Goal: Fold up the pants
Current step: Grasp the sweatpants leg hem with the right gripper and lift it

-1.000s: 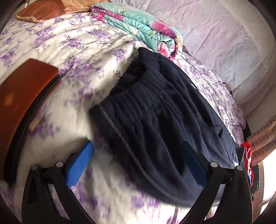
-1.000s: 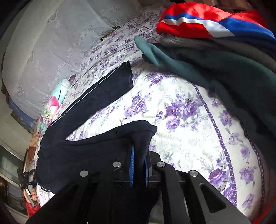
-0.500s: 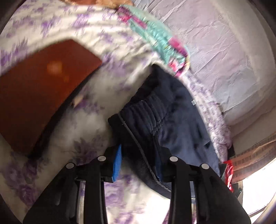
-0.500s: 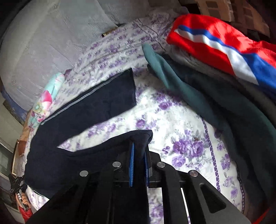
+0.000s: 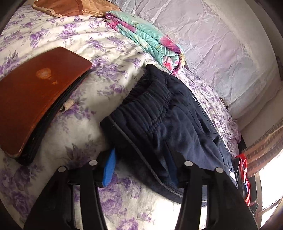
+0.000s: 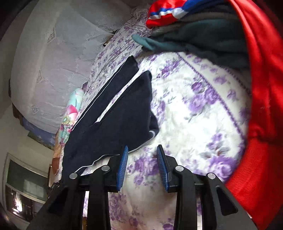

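Note:
Dark navy pants [image 5: 168, 120] lie on the purple-flowered bedsheet [image 5: 76, 123], ribbed waistband toward the left wrist camera. My left gripper [image 5: 141, 168] straddles the waist's near edge. Its jaws are opening, with the piped side seam and a bunch of fabric lying between the pads [image 5: 109, 166]. In the right wrist view both pant legs [image 6: 123, 113] lie side by side, cuffs pointing away. My right gripper [image 6: 142, 168] sits just short of the nearer leg's hem. Its jaws are opening, with only bedsheet [image 6: 185, 115] between them.
A flat brown case [image 5: 35, 92] rests on the bed left of the waistband. A folded flowered blanket [image 5: 146, 39] lies behind the pants, against a pale lace-covered cushion [image 5: 221, 44]. Red cloth [image 6: 261, 88], a dark green garment [image 6: 194, 42] and a red-white-blue one [image 6: 168, 10] are piled on the right.
The left gripper went from wide open to closed on the waist edge, then widened again. The right gripper let go of the pant leg, which now lies beside the other leg, and drew back.

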Demonstrator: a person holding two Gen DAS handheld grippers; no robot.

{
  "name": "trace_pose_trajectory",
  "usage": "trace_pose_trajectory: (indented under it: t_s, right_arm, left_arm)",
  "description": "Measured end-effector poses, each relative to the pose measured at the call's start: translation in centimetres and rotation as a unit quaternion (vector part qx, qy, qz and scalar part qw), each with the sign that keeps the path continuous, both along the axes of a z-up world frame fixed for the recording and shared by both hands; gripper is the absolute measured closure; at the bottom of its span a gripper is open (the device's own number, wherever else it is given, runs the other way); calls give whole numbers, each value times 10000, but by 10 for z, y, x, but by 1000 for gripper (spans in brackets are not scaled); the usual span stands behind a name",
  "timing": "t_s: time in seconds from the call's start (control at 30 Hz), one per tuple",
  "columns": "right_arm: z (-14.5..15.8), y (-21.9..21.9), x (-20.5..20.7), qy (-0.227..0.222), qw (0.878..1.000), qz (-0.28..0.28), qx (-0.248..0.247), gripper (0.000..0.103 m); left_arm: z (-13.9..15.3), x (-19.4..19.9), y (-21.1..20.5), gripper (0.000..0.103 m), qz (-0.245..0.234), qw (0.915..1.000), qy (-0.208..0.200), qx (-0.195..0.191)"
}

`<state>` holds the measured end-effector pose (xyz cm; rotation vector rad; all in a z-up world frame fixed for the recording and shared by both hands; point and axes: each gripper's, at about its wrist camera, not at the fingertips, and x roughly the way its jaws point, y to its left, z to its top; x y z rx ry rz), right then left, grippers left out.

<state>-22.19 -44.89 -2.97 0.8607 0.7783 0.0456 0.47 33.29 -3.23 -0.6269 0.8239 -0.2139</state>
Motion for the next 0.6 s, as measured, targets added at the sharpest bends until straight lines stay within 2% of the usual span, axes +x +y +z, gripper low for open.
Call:
trace_pose_trajectory:
  t_s: [0.1,0.17,0.2,0.23,0.3,0.37,0.43,0.5,0.53,0.57,0.6]
  right_arm:
    - [-9,5,32,-45,9990,122,423,66]
    - [-8,11,50,-108,9991,145,392,86]
    - [-3,13,56,-146,9993,171,314,90]
    - [8,13,57,-288,9992,154,232,91]
    - [41,7,46,-642,9978,101,-139,92]
    - [61,-2,32,-738,9969,162,-237,92]
    - [57,-3,23,-430,9974,189,-541,91]
    - [31,-6,16,104,9979,232,-591,89]
    - [14,-7,13,441,9973,265,-525,85]
    - [3,-8,9,556,9969,248,-488,85]
    - [3,-9,2,406,9982,184,-409,81]
  left_arm:
    - [6,7,-9,34,-71,9999,125,93]
    - [11,10,-16,36,-62,9994,227,260]
    - [14,10,-15,59,-17,9993,266,252]
    - [16,8,-11,74,-24,9995,295,149]
    - [21,1,0,77,-123,9988,195,-425]
    - [22,-10,2,77,-173,9976,176,-643]
    - [15,-17,-5,76,-272,9974,307,-589]
    - [-3,-19,-6,74,-290,9969,457,-570]
    - [-6,-20,-3,74,-303,9965,373,-683]
    - [-5,-22,0,73,-331,9959,324,-779]
    - [-2,-25,3,69,-333,9952,336,-852]
